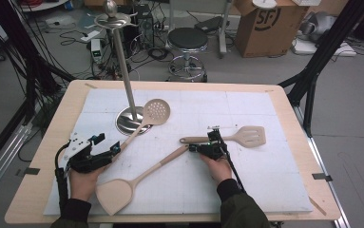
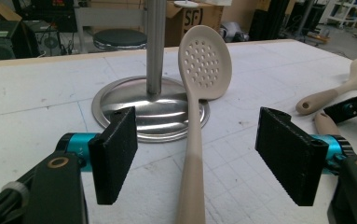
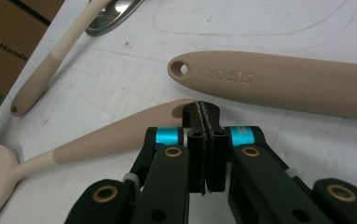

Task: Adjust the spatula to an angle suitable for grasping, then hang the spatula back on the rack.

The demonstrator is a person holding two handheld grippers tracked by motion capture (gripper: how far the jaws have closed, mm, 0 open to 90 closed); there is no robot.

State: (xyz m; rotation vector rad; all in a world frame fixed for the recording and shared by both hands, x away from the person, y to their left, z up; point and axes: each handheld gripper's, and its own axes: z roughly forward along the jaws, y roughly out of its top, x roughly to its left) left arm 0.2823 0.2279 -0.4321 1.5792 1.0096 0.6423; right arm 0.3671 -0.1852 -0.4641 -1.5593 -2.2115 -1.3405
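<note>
Just three utensils [image 1: 157, 113] on white board [image 1: 274, 156]

Beige skimmer [image 2: 203, 60], perforated; black pads [image 2: 115, 149], teal collars.

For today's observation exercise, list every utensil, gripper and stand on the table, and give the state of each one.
Left gripper: open, jaws astride the skimmer handle, not pressing it.
Right gripper: shut, empty, at the solid spatula's handle end.
Skimmer: lying flat, head resting on the stand base.
Solid spatula: lying flat on the mat.
Slotted spatula: lying flat, untouched.
Stand: upright, nothing hanging on it.
</note>
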